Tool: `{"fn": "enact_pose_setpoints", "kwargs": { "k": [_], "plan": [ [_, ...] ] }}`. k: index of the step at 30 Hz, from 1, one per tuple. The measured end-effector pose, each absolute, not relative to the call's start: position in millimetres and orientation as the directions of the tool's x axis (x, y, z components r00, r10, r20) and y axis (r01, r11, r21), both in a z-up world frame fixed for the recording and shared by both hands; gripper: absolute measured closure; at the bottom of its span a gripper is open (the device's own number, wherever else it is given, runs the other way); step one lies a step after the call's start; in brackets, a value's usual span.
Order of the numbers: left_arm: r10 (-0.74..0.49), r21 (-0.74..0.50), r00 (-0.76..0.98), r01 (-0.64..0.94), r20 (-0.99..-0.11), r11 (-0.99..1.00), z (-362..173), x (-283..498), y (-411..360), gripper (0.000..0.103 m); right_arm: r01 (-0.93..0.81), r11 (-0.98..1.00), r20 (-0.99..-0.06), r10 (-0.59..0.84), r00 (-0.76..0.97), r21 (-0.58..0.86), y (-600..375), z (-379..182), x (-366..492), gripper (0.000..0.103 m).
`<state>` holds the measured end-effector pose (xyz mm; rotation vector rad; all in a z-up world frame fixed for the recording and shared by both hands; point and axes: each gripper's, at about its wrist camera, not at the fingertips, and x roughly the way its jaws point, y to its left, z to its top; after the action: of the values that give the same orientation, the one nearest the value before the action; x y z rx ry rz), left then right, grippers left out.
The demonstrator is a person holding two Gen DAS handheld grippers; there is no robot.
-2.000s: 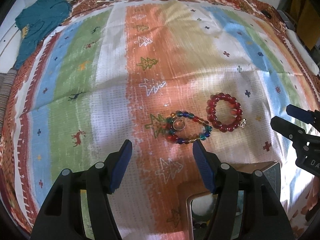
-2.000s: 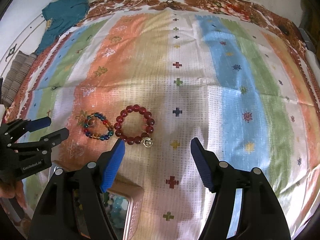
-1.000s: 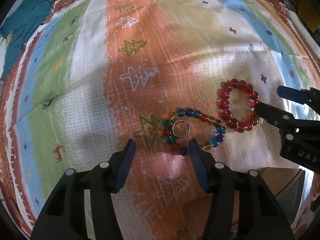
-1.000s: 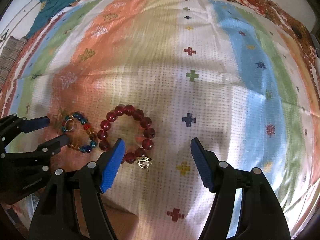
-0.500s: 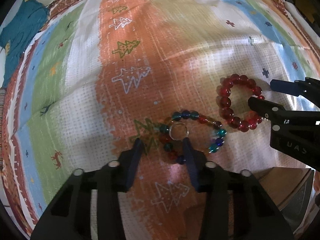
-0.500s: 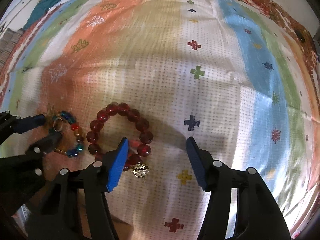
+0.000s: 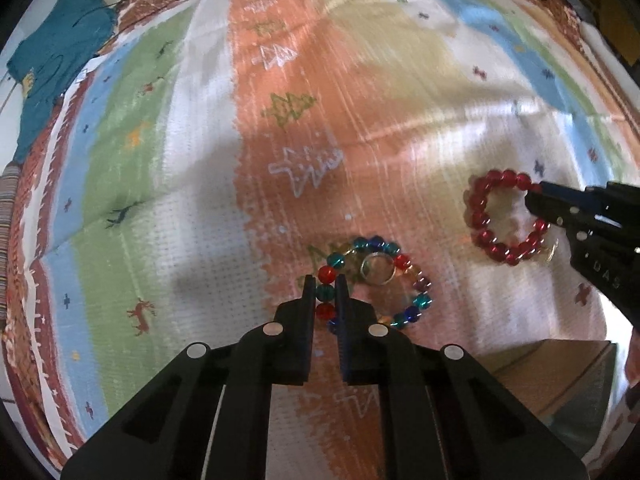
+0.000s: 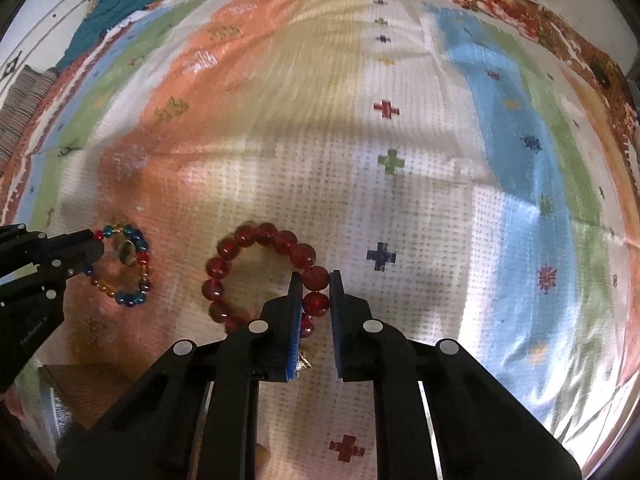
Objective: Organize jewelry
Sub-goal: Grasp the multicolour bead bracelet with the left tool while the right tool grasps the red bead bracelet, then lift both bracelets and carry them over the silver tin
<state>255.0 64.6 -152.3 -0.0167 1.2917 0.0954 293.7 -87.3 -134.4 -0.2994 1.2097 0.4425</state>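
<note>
2 bracelets lie side by side on a striped cloth (image 7: 168,168). L gripper (image 7: 325,292) is clamped on the near-left beads of the multicolour bracelet (image 7: 416,284), w/ a small ring (image 7: 376,269) inside its loop. R gripper (image 8: 315,292) jaws are closing, pads pressing the red bracelet (image 8: 256,240) at its right side. Box (image 7: 556,376) corner sits nr the grippers; teal garment (image 7: 56,60) far left.

I make out pale letters reading roughly "DAS" on my right tongs (image 7: 534,196), upside down and partly cut off. The print on my left tongs (image 8: 94,246) is too blurred to read.
</note>
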Motion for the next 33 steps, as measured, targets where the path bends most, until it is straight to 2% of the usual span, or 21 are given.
{"fn": "enact_pose_setpoints", "kwargs": {
  "k": [7,33],
  "plan": [
    [0.045,0.016,0.339,-0.087,-0.940,0.996,-124.5,254.0,58.8,0.094,-0.496,0.868,-0.913,0.206,0.352,0.005,-85.3,-102.9,284.1,0.089],
    [0.007,-0.023,0.441,-0.064,-0.897,0.998,-77.1,235.7,44.3,0.094,-0.469,0.881,-0.850,0.294,0.438,0.063,-112.3,-42.9,256.2,0.089]
  ]
}}
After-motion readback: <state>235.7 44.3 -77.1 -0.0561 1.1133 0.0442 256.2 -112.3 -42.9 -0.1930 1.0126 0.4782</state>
